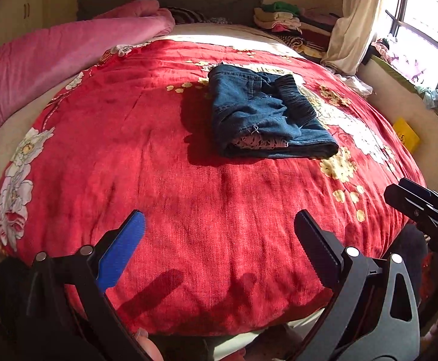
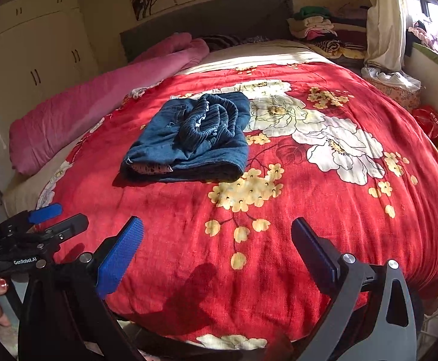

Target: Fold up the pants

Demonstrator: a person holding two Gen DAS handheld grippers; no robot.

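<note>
- Your pants (image 1: 264,111) lie folded into a compact bundle on the bed's red floral blanket (image 1: 158,180), long axis running away from you, waistband on top.
- Your left gripper (image 1: 219,240) and right gripper (image 2: 217,240) both hover apart from them, jaws spread wide, holding nothing.

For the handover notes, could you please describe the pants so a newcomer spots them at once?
Find the red floral blanket covering the bed. Near its middle lie the pants, a folded dark blue denim bundle with a ribbed waistband on top, the only blue item there.
</note>
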